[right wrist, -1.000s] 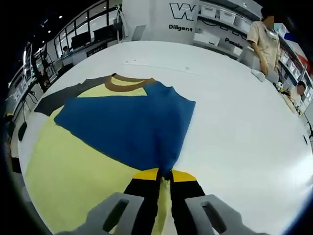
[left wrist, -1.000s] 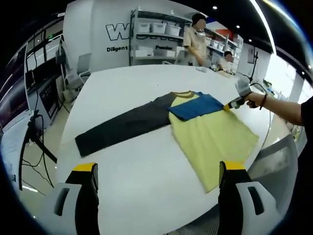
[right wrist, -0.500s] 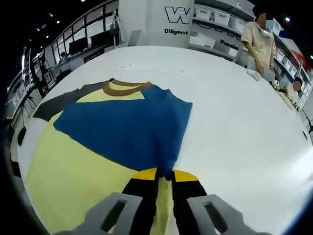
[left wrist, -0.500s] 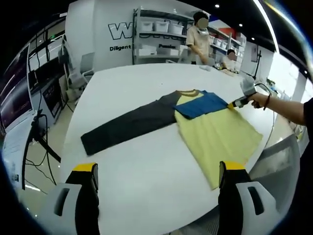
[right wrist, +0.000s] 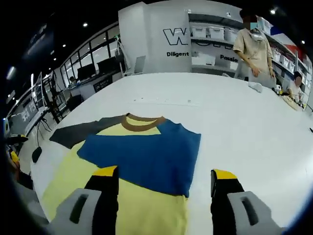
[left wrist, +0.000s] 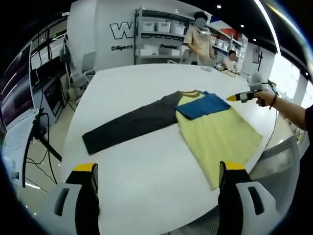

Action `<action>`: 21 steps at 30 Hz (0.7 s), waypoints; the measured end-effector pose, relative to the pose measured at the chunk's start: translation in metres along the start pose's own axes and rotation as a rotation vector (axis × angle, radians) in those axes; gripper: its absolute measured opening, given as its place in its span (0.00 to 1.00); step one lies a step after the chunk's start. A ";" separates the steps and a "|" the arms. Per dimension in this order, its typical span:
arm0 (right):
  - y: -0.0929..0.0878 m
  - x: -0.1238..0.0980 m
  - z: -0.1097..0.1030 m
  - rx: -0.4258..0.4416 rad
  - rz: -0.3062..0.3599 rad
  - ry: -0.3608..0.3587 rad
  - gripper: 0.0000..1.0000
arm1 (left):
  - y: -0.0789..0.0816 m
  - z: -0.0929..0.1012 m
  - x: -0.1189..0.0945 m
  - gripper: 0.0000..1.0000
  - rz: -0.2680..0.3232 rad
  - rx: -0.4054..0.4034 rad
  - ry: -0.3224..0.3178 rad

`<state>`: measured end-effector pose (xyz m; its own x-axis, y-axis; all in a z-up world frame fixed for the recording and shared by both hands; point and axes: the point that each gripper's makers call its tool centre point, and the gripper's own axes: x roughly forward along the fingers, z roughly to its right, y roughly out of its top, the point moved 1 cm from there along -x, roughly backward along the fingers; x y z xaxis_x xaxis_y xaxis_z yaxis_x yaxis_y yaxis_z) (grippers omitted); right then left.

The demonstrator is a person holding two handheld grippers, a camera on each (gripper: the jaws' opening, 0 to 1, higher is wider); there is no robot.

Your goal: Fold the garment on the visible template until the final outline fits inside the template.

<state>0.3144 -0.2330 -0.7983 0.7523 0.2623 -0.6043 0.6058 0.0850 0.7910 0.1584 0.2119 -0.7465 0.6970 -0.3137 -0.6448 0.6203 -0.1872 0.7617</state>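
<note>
Bright even ceiling light, window glare, soft shadows, fisheye-bent edges, sharp centre

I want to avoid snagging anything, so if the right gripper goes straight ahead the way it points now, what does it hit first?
Probably the folded blue sleeve lying on the yellow shirt: it sits right between the open right gripper's jaws. Its height above the cloth is unclear.
</note>
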 end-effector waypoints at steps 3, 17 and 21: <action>0.003 -0.014 -0.018 0.017 0.019 0.063 0.91 | -0.001 -0.002 0.000 0.99 -0.001 -0.006 0.007; -0.006 -0.070 -0.079 -0.058 0.044 0.191 0.99 | 0.006 -0.014 0.007 0.99 0.015 -0.016 0.006; -0.019 -0.084 -0.091 -0.079 0.032 0.223 0.99 | 0.008 -0.022 0.009 0.99 0.030 -0.039 0.022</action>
<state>0.2164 -0.1696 -0.7539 0.6894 0.4716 -0.5498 0.5540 0.1458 0.8197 0.1775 0.2281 -0.7470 0.7230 -0.2978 -0.6233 0.6122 -0.1418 0.7779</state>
